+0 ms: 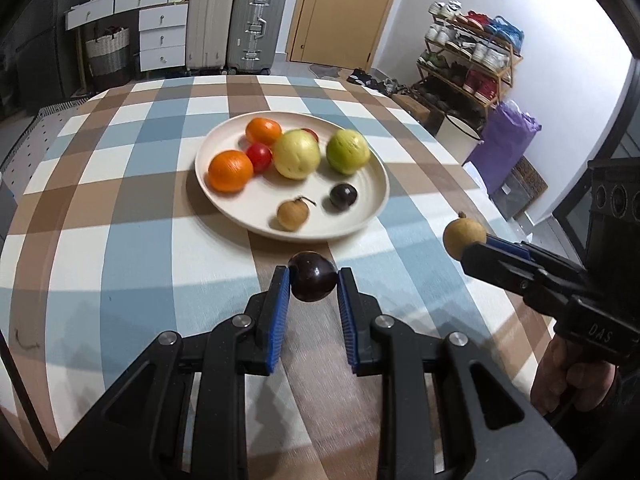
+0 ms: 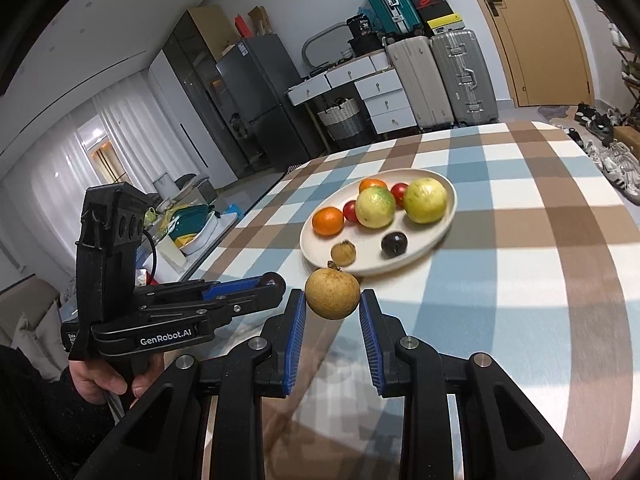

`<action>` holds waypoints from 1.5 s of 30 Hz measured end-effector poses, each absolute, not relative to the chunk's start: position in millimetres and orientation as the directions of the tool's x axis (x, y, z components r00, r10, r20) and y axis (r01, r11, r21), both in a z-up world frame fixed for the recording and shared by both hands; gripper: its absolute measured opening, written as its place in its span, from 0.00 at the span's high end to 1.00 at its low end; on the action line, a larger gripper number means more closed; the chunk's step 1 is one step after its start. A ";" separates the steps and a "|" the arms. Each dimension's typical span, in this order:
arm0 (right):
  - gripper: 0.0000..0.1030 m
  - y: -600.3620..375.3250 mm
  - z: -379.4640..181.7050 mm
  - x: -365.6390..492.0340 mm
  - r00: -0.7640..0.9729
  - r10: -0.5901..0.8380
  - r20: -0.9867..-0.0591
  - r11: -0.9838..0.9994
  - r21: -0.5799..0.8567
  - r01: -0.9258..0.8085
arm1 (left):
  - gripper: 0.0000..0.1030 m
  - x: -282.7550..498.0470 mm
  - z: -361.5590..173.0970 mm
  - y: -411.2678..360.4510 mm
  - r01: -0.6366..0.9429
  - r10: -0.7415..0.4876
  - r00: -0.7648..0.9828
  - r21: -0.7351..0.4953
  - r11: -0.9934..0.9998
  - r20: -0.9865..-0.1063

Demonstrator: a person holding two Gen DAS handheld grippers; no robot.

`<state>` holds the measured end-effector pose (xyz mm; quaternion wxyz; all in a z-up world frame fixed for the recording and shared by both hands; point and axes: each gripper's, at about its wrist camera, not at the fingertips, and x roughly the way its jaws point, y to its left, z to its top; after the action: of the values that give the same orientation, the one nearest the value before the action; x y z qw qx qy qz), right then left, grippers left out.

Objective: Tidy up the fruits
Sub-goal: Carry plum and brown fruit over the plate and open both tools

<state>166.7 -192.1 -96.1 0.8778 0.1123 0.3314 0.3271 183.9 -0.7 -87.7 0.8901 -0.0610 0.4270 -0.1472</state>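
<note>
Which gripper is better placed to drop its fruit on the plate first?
Left, probably. The left gripper holds its dark plum just short of the plate, facing it. The right gripper, holding the tan fruit, sits off to the plate's side.

Desk cover: checked cloth (image 1: 132, 184) in blue, brown and white.
Suitcases: two upright, one beige (image 1: 206, 24), one silver (image 1: 256, 26), beside a wooden door (image 1: 344, 12).
Drawers: white unit (image 1: 162, 36) left of the suitcases; woven basket (image 1: 108, 54) beside it.
Shoe rack: (image 1: 468, 56) against the right wall, full of shoes.
Fridge: dark, tall (image 2: 260, 92).
</note>
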 end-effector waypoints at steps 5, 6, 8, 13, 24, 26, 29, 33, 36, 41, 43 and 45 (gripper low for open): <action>0.73 -178.0 -91.3 190.4 0.551 0.659 -0.511 0.751 0.410 -0.518 | 0.79 208.7 -87.9 3.6 0.198 -0.322 0.587 -0.254 0.947 -0.742; 0.73 -174.6 -91.2 196.3 0.547 0.661 -0.513 0.749 0.411 -0.520 | 0.79 213.9 -87.7 4.7 0.196 -0.325 0.587 -0.260 0.946 -0.741; 0.73 -170.3 -91.4 205.1 0.538 0.664 -0.519 0.746 0.414 -0.521 | 0.79 223.9 -87.6 6.9 0.192 -0.331 0.587 -0.270 0.943 -0.739; 0.73 -159.4 -92.6 228.6 0.519 0.669 -0.532 0.741 0.420 -0.524 | 0.79 251.0 -88.8 12.4 0.174 -0.336 0.580 -0.290 0.941 -0.742; 0.73 -143.7 -99.7 264.1 0.499 0.646 -0.578 0.756 0.396 -0.521 | 0.79 294.0 -94.5 15.1 0.171 -0.348 0.557 -0.306 0.937 -0.754; 0.73 -142.6 -101.7 268.9 0.494 0.645 -0.583 0.756 0.395 -0.521 | 0.79 298.5 -95.2 14.6 0.172 -0.347 0.556 -0.304 0.937 -0.755; 0.73 -141.3 -104.2 274.7 0.490 0.643 -0.589 0.758 0.394 -0.520 | 0.79 305.3 -97.5 13.5 0.174 -0.353 0.550 -0.309 0.935 -0.757; 0.73 -141.4 -108.2 279.9 0.484 0.640 -0.597 0.760 0.399 -0.513 | 0.79 310.7 -103.4 11.9 0.170 -0.358 0.539 -0.317 0.933 -0.763; 0.73 -140.6 -110.0 281.4 0.482 0.637 -0.602 0.762 0.396 -0.512 | 0.79 313.2 -106.6 10.0 0.171 -0.355 0.535 -0.313 0.934 -0.767; 0.73 -139.0 -111.5 281.3 0.487 0.624 -0.611 0.771 0.379 -0.511 | 0.79 314.8 -105.1 7.8 0.182 -0.355 0.535 -0.306 0.935 -0.767; 0.72 -140.1 -111.6 280.9 0.494 0.616 -0.613 0.778 0.374 -0.506 | 0.79 314.0 -102.5 7.0 0.187 -0.355 0.540 -0.303 0.935 -0.763; 0.71 -141.9 -110.9 279.7 0.500 0.615 -0.610 0.779 0.373 -0.503 | 0.79 311.5 -99.4 6.9 0.186 -0.351 0.546 -0.298 0.936 -0.761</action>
<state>279.7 -141.9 -110.9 0.8629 0.0731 0.3809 0.3240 311.5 6.9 -99.4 0.8745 -0.0913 0.4511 -0.1533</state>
